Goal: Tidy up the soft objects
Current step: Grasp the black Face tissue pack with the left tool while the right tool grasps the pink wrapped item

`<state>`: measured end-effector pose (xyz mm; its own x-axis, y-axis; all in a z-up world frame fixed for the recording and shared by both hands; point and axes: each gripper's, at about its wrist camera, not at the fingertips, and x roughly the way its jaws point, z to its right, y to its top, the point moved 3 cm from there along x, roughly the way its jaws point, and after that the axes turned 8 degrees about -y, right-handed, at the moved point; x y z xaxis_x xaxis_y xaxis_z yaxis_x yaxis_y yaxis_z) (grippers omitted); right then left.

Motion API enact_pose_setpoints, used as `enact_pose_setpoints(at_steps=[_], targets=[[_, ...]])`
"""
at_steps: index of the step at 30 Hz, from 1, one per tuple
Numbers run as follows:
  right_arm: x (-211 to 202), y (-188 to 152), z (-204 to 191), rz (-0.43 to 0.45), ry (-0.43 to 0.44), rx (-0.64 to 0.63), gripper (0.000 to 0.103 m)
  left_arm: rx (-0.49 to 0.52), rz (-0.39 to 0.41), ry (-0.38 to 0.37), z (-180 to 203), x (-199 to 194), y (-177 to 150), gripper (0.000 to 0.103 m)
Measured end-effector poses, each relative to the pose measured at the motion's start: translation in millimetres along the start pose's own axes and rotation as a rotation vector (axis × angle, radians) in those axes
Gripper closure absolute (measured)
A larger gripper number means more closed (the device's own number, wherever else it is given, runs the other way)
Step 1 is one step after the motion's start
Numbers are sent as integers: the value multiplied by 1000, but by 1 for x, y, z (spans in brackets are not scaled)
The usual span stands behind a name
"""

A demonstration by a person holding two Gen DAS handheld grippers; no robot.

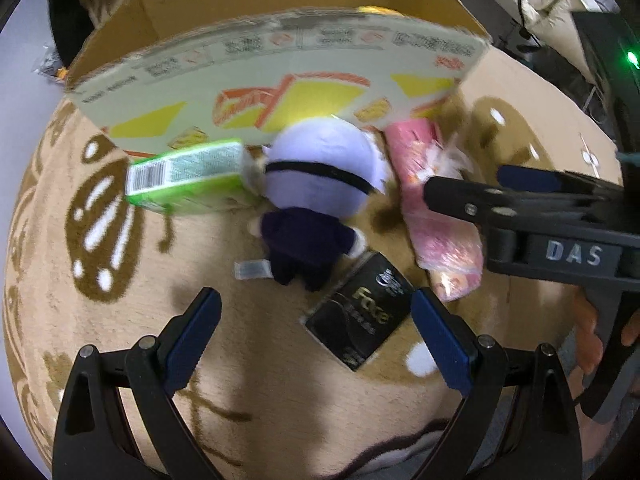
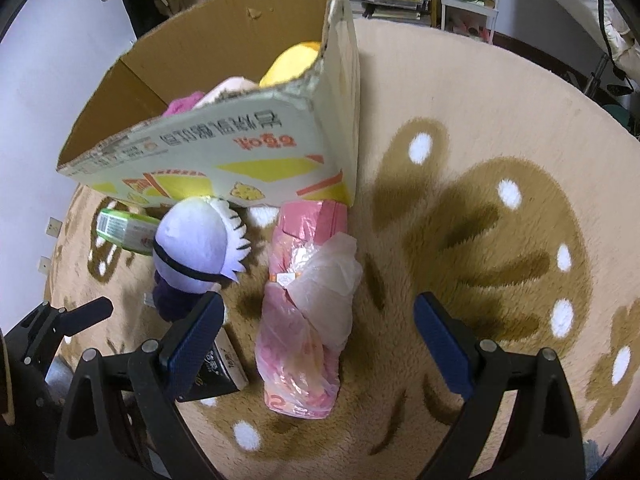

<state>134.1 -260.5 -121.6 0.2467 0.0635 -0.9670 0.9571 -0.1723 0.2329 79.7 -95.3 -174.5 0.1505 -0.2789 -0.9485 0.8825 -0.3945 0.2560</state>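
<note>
Now both tongs gape, holding nothing: the left gripper (image 1: 316,336) hangs over a black packet (image 1: 360,316), the right gripper (image 2: 320,340) over the pink bag (image 2: 304,312). Left of the bag, the plush doll (image 2: 196,248) lies against the box (image 2: 224,152).

A tan patterned rug (image 2: 460,128) lies before cluttered white shelves (image 2: 466,4).

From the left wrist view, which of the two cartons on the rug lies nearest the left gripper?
The black carton with gold lettering, lying just ahead of the left gripper; the green carton sits farther off, against the cardboard box.
</note>
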Motion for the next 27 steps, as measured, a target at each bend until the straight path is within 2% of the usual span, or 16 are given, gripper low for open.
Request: enact_pose_setpoints(at_steps=[3, 7, 9, 13, 17, 27], targets=[[7, -2, 0, -32, -9, -8, 9, 18, -26, -3, 7, 8, -2, 8], [16, -6, -2, -71, -21, -23, 11, 43, -57, -1, 16, 19, -5, 8], [20, -8, -4, -86, -28, -32, 16, 50, -75, -11, 19, 25, -7, 8], [24, -10, -4, -98, -37, -39, 16, 63, -94, 2, 23, 33, -8, 8], [26, -11, -4, -102, -46, -50, 17, 69, -114, 56, 26, 47, -6, 8], [35, -7, -14, -112, -63, -55, 20, 73, -110, 48, 21, 53, 10, 8]])
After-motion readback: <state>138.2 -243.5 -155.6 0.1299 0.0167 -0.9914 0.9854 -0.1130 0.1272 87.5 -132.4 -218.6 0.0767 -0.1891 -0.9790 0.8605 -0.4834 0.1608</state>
